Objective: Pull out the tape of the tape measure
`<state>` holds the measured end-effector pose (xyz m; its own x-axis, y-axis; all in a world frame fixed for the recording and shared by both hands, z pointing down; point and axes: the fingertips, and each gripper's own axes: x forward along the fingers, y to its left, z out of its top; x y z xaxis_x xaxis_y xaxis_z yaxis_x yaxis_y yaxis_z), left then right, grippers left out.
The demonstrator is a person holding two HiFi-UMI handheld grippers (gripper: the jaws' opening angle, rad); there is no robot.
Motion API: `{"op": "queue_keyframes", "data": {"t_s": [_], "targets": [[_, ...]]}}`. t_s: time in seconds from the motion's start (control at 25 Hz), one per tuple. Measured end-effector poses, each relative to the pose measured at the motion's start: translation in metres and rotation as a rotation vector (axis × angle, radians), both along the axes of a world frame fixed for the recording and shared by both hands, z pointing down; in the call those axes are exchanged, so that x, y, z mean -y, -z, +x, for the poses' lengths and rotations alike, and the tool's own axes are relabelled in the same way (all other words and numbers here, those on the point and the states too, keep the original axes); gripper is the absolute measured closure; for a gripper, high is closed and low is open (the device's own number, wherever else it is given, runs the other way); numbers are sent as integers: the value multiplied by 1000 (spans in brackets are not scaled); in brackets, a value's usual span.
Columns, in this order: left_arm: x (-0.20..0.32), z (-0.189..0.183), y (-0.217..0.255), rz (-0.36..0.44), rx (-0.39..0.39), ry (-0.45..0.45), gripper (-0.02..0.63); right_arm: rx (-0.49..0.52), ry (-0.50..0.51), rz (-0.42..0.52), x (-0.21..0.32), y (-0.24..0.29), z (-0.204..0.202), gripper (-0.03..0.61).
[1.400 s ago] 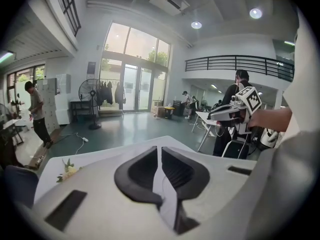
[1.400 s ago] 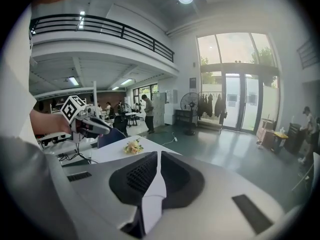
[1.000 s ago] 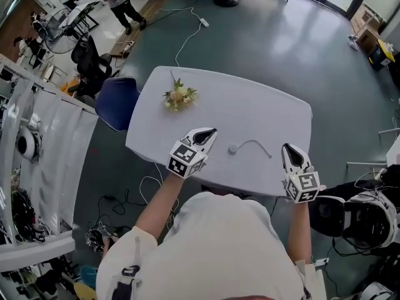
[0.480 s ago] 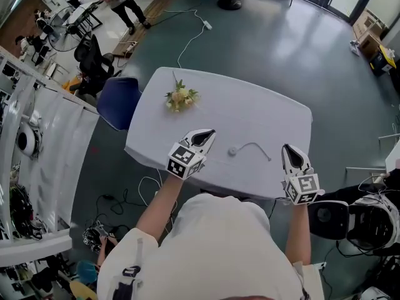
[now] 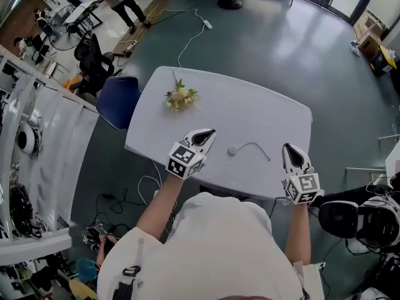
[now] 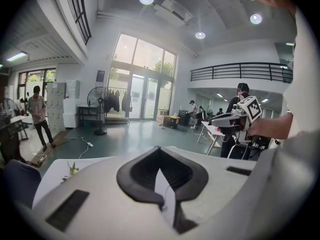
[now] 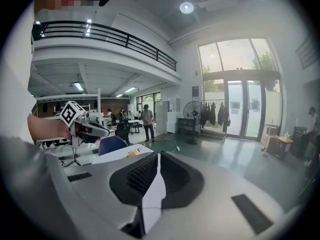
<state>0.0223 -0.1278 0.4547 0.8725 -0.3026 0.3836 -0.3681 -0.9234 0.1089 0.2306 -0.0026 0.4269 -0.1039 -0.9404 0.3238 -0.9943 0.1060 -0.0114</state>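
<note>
**Head view**
- Table: white top, mostly bare.
- Tape measure: small round case on the near half of the table, between the two grippers and touching neither. A thin curved strip runs from it toward the right. This is probably a short length of tape already out and lying slack, though it is too small to be sure.
- Left gripper: near the table's front edge, just left of the case, with its tip angled toward it. Jaws together, nothing held.
- Right gripper: at the front right corner, past the loose end of the strip. Jaws together, nothing held.
- Flowers: a small bunch at the far left of the table, well apart from the work.
- Chair: blue, at the table's left side.

**Left gripper view**
- Left gripper: dark pads closed against each other with nothing between them. It looks out across the hall, and the case is not in sight.

**Right gripper view**
- Right gripper: pads pressed together, empty. The other gripper and the flowers show beyond it, but the case does not.

**Task status**
- Neither the case nor the tape end is gripped.
- Little seems done, at most a short slack length drawn.
- Still to do: open the jaws, hold the case, take the tape end and pull.
</note>
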Motion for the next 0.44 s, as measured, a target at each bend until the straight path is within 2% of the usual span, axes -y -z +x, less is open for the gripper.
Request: {"op": "queue_keyframes", "data": {"t_s": [0.44], "targets": [[4,-2,-4,2,4,7,604,-6,21,4,8,0,-4,537]]}}
